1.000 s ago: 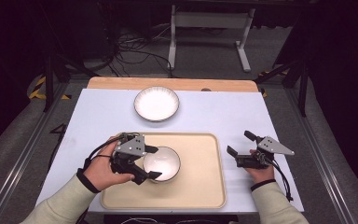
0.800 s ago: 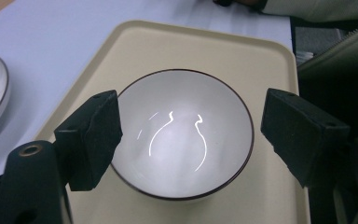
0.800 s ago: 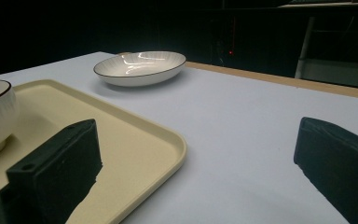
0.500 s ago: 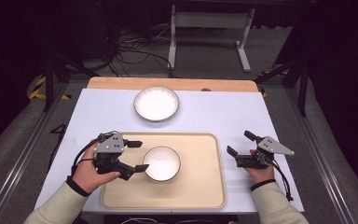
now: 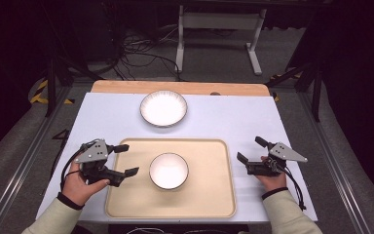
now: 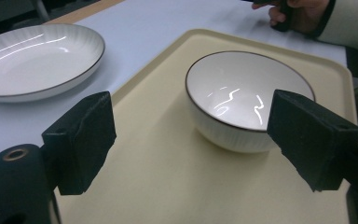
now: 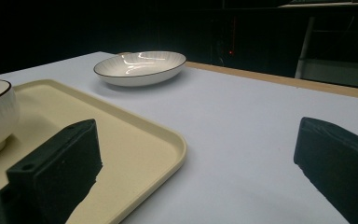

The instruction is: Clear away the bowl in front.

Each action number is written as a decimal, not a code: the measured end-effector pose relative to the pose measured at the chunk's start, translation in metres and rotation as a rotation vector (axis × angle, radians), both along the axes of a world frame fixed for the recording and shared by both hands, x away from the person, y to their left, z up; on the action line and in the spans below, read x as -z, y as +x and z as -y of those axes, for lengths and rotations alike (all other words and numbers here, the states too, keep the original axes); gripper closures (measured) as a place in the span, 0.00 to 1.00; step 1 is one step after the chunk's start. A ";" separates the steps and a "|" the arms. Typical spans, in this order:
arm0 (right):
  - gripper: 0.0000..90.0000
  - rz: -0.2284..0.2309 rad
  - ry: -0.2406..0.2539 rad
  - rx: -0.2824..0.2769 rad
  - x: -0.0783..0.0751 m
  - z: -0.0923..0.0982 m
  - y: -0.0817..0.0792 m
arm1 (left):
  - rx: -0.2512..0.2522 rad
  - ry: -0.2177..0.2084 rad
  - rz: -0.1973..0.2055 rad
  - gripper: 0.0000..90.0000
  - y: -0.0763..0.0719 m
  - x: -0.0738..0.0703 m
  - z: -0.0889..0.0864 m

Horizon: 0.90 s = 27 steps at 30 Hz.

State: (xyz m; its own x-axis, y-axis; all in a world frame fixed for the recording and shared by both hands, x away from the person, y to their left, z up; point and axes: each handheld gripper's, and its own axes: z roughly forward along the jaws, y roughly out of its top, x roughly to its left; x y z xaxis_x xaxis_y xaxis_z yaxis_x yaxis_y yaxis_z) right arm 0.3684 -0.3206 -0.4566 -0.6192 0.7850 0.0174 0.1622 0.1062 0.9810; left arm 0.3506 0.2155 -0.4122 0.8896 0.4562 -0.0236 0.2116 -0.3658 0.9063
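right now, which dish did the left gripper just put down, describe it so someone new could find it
Start at the beige tray on the near half of the white table. The bowl sits alone in the tray's middle, just beyond the left gripper, whose open jaws have just been widening with nothing between them. It is small and deep, unlike the wide shallow plate off the tray.

Tray point(image 5: 209, 200) sits at the near edge of the table point(image 5: 107, 117), centred. Bowl point(image 5: 169, 170) on tray, left of its middle. Plate point(image 5: 163, 108) on table behind tray, well apart from bowl. Left gripper point(image 5: 126, 160) over tray's left edge, just left of bowl, not touching. Right gripper point(image 5: 249, 151) on table right of tray
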 end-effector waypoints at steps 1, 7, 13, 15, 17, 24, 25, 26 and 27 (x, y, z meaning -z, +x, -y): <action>0.01 0.000 0.000 0.000 0.000 0.000 0.000 | -0.014 -0.006 0.000 0.17 0.000 0.004 -0.004; 0.01 -0.001 0.001 0.001 0.000 0.000 0.000 | -0.094 -0.044 -0.008 0.17 -0.003 0.019 -0.026; 0.01 -0.001 0.003 0.000 0.000 0.000 0.000 | -0.161 -0.073 0.006 0.15 -0.008 0.030 -0.047; 0.01 -0.002 0.003 0.000 0.000 0.000 0.000 | -0.169 -0.070 0.009 0.15 -0.009 0.031 -0.050; 0.01 -0.002 0.004 0.000 0.000 0.000 0.000 | -0.187 -0.069 0.017 0.15 -0.011 0.037 -0.058; 0.01 -0.002 0.004 -0.002 0.000 0.000 0.000 | -0.224 -0.059 0.053 0.14 -0.011 0.046 -0.069; 0.01 -0.002 0.005 -0.003 0.000 0.000 0.000 | -0.228 -0.070 0.045 0.13 -0.011 0.047 -0.070; 0.01 -0.002 0.004 -0.003 0.000 0.000 0.000 | -0.229 -0.074 0.043 0.14 -0.011 0.047 -0.072; 0.01 -0.002 0.005 -0.003 0.000 0.000 0.000 | -0.229 -0.074 0.043 0.14 -0.011 0.047 -0.072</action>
State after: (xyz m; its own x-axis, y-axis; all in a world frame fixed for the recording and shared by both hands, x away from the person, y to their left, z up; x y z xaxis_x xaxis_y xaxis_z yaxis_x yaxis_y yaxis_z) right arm 0.3685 -0.3210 -0.4566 -0.6215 0.7831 0.0226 0.1642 0.1019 0.9812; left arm 0.3399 0.2875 -0.4597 0.7637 0.6449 -0.0288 0.2424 -0.2451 0.9387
